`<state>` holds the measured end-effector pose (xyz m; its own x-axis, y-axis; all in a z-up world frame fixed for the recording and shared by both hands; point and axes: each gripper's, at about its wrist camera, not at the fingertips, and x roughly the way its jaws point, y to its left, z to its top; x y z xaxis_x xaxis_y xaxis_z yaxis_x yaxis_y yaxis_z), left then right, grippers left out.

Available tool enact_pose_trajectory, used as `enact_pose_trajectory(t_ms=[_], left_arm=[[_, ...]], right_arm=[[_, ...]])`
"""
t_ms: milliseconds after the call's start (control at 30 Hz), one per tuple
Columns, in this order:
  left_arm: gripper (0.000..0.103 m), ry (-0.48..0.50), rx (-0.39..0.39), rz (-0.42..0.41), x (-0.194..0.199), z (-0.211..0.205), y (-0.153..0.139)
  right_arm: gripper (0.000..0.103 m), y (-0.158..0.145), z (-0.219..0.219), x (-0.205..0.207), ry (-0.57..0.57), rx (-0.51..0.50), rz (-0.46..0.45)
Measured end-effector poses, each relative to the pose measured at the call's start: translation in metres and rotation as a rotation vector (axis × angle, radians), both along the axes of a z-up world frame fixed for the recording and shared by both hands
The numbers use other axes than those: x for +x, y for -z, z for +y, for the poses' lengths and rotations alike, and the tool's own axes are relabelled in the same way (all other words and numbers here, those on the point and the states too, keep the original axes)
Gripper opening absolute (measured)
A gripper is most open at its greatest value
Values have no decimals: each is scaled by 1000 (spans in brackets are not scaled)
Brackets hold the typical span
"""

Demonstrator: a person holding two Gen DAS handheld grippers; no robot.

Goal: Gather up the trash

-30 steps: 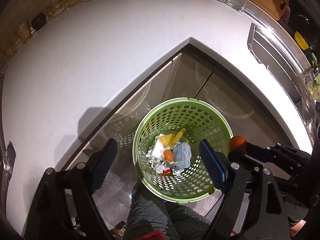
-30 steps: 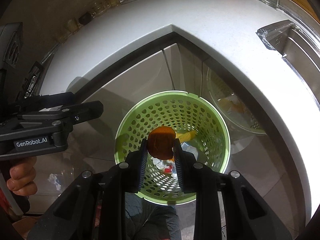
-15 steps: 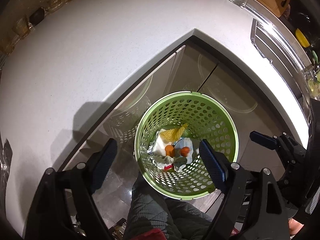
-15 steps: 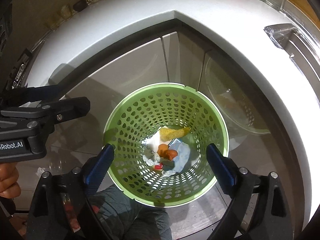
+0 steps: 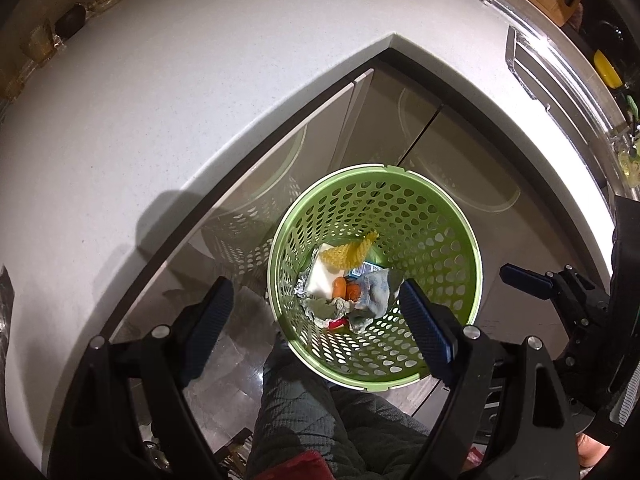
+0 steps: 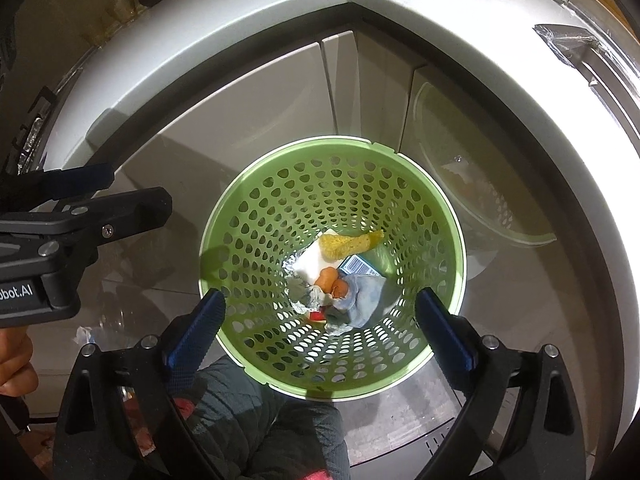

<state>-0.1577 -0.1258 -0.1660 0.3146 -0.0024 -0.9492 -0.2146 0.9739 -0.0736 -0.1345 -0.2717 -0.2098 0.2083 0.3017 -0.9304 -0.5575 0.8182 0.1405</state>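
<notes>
A green perforated basket [image 5: 472, 240] [image 6: 208, 240] stands on the floor below the counter corner. At its bottom lies trash: two orange pieces [image 5: 346, 289] [image 6: 330, 280], a yellow ridged scrap [image 5: 348, 254] [image 6: 348, 243], white paper, crumpled foil [image 6: 298, 294] and a blue-grey wad [image 5: 374, 294]. My left gripper [image 5: 314, 286] hangs open above the basket, with nothing held. My right gripper [image 6: 319, 295] is also over the basket; its jaws are opening and nothing is between them. Each gripper shows at the edge of the other's view.
A white countertop [image 5: 180, 92] wraps around the corner, with glossy cabinet doors [image 6: 248, 120] beneath. A sink [image 5: 560, 72] is at the right, glass jars [image 5: 36, 40] at the back left. A person's quilted trouser leg [image 5: 304, 412] stands beside the basket.
The right gripper let go of the orange piece, which now lies in the basket beside the other one. Its jaws went from shut to wide. The left gripper stayed put.
</notes>
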Motion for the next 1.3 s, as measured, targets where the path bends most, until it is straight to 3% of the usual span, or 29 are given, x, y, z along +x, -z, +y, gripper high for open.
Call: enact_pose_trajectory(t_ms=[100, 233, 467, 800, 1300], left_arm=[[81, -4, 6, 24, 0, 0, 5], [81, -8, 18, -5, -1, -4, -8], [83, 14, 78, -117, -5, -24, -60], [90, 52, 155, -299, -21, -57, -139], [92, 53, 162, -274, -20, -73, -144]], right_arm=[[98, 0, -4, 1, 15, -6, 9], [100, -12, -8, 3, 36, -27, -18], [100, -57, -23, -2, 54, -27, -103], [100, -119, -49, -11, 61, 52, -205], [100, -131, -52, -6, 58, 70, -203]])
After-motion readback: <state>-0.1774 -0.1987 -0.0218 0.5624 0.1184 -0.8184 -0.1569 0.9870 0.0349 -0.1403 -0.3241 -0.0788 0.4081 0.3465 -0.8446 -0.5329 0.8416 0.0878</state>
